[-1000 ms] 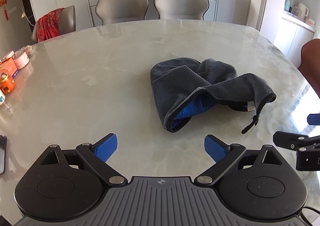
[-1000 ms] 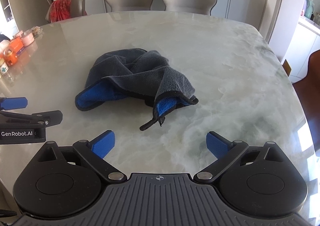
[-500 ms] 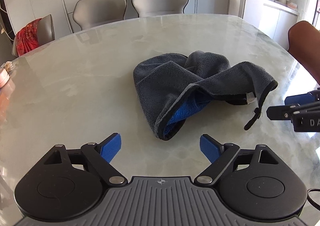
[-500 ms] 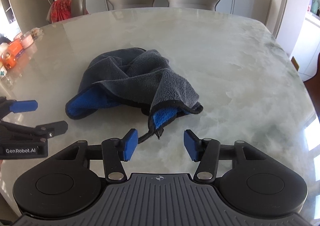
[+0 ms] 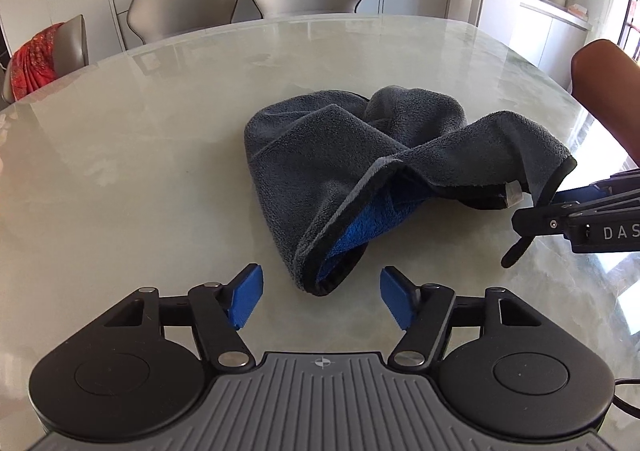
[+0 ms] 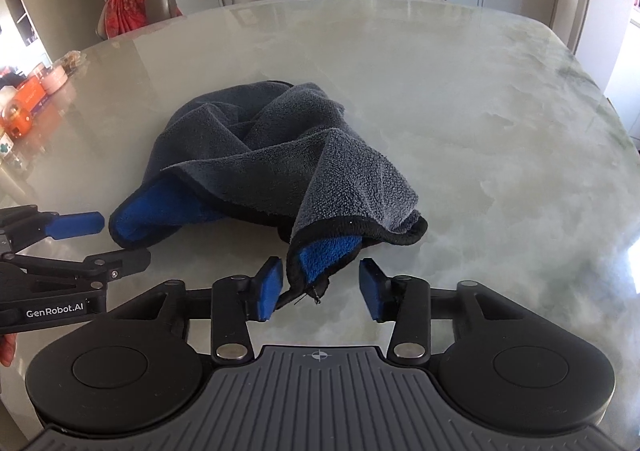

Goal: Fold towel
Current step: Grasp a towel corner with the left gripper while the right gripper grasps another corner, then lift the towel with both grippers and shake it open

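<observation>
We have the microfibre towel lying crumpled in a heap near the middle of the marble bench, grey side out and blue side showing at two open folds. It is not yet spread or folded.

The relation that matters is between each gripper and its own corner of the towel. The right gripper stands at the towel's near right corner: the black-edged tip with its hanging loop lies between the blue pads, and the jaws are closing around it. The loop seems to touch the left pad, but we cannot say this for sure; the pads do not yet press the cloth.

The left gripper stands at the towel's near left corner. The rounded fold with the blue lining points toward the gap between its pads, just ahead of them, not inside. Its jaws are also closing, still wide and empty.

So the right gripper is nearer to its hold. We judge that the left one must go forward a little before it can pinch.
</observation>
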A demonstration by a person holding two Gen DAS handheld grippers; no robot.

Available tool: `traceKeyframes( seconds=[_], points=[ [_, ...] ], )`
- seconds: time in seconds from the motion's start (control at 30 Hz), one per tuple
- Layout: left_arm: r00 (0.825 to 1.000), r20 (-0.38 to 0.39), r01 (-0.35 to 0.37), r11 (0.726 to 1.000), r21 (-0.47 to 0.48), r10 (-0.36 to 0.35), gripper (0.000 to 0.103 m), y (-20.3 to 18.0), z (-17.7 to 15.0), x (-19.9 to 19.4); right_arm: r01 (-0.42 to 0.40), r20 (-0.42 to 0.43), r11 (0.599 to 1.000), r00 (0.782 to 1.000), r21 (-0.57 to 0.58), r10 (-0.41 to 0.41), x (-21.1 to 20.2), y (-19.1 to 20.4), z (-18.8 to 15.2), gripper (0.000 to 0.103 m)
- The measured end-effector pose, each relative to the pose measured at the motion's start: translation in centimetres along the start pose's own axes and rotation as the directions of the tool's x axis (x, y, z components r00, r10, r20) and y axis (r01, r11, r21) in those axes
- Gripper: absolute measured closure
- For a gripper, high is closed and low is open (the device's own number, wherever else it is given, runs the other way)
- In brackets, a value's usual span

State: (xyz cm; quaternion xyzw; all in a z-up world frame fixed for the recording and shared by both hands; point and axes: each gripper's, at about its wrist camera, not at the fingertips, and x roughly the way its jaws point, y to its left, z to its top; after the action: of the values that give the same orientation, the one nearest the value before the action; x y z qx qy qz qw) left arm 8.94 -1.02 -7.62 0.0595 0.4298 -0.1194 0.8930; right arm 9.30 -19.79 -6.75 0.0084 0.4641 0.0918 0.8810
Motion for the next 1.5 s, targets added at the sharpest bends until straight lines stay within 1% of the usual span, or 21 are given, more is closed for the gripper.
traceKeyframes(
  seconds=[0.03,0.13,0.17,0.2,0.27,0.33,0.4,0.43,0.5,0.6,0.73,0.77,0.97,1.07,1.17,1.27,1.37,1.5],
  points=[
    [1.0,-0.005,0.001,1.0,0.001,-0.001,0.035,0.0,0.0,0.2,-0.003,0.0,1.0,1.0,-0.005,0.003,0.2,0.0,0.1,0.066],
    [1.0,-0.015,0.003,1.0,0.008,-0.003,0.035,-0.2,0.2,0.8,-0.009,0.013,1.0,1.0,-0.013,0.01,0.3,-0.1,0.1,0.081],
    [1.0,-0.017,0.005,1.0,0.01,-0.005,0.036,-0.3,0.2,1.1,-0.013,0.018,1.0,1.0,-0.013,0.013,0.3,-0.1,0.1,0.091],
    [1.0,-0.018,0.007,1.0,0.012,-0.007,0.039,-0.4,0.2,1.3,-0.017,0.026,1.0,1.0,-0.012,0.018,0.3,-0.3,0.2,0.093],
    [0.999,-0.031,0.013,1.0,0.017,-0.012,0.048,-0.4,0.3,1.7,-0.03,0.061,1.0,0.998,0.0,0.03,-0.4,-0.7,0.4,0.095],
    [0.999,-0.033,0.018,1.0,0.016,-0.017,0.053,-0.3,0.3,1.9,-0.043,0.108,0.999,0.993,0.013,0.041,-1.5,-1.3,0.9,0.095],
    [0.999,-0.029,0.022,1.0,0.011,-0.022,0.068,-0.2,0.5,2.0,-0.049,0.153,0.998,0.987,0.025,0.045,-2.6,-2.0,1.6,0.095],
    [0.999,-0.028,0.026,1.0,0.001,-0.025,0.07,0.0,0.6,2.0,-0.052,0.172,0.998,0.984,0.034,0.046,-3.1,-2.3,1.9,0.095],
    [0.999,-0.026,0.033,0.999,-0.017,-0.033,0.081,0.4,0.9,1.9,-0.068,0.205,0.996,0.977,0.059,0.055,-3.9,-3.0,2.6,0.095],
    [0.999,-0.012,0.047,0.999,-0.027,-0.047,0.091,0.9,1.2,1.6,-0.088,0.245,0.992,0.968,0.093,0.063,-4.9,-4.0,3.4,0.095],
    [0.999,0.014,0.053,0.998,-0.04,-0.052,0.094,1.2,1.8,0.9,-0.082,0.268,0.992,0.962,0.097,0.053,-5.3,-4.3,3.8,0.095],
    [0.998,0.022,0.051,0.998,-0.044,-0.05,0.096,1.3,1.9,0.6,-0.08,0.272,0.992,0.961,0.097,0.051,-5.4,-4.3,3.8,0.095],
    [0.993,0.117,0.006,0.999,-0.053,0.0,0.097,2.6,3.9,-2.1,-0.106,0.3,0.987,0.952,0.121,0.065,-6.3,-5.0,4.4,0.096],
    [0.989,0.144,-0.009,0.998,-0.055,0.017,0.097,3.3,4.9,-3.3,-0.13,0.338,0.982,0.938,0.138,0.076,-7.4,-5.7,5.0,0.096],
    [0.985,0.167,-0.03,0.999,-0.034,0.035,0.097,3.9,5.9,-4.5,-0.159,0.384,0.975,0.919,0.156,0.088,-8.7,-6.4,5.8,0.096],
    [0.981,0.189,-0.049,0.999,0.017,0.045,0.097,3.8,6.8,-5.6,-0.177,0.429,0.972,0.898,0.156,0.095,-9.9,-6.8,6.6,0.096],
    [0.98,0.194,-0.054,0.997,0.063,0.041,0.097,3.5,7.6,-6.3,-0.195,0.467,0.969,0.878,0.151,0.104,-10.8,-7.1,7.4,0.096],
    [0.982,0.186,-0.055,0.991,0.126,0.03,0.099,2.7,8.4,-6.7,-0.205,0.5,0.97,0.859,0.133,0.113,-11.8,-7.3,8.4,0.096]
  ],
)
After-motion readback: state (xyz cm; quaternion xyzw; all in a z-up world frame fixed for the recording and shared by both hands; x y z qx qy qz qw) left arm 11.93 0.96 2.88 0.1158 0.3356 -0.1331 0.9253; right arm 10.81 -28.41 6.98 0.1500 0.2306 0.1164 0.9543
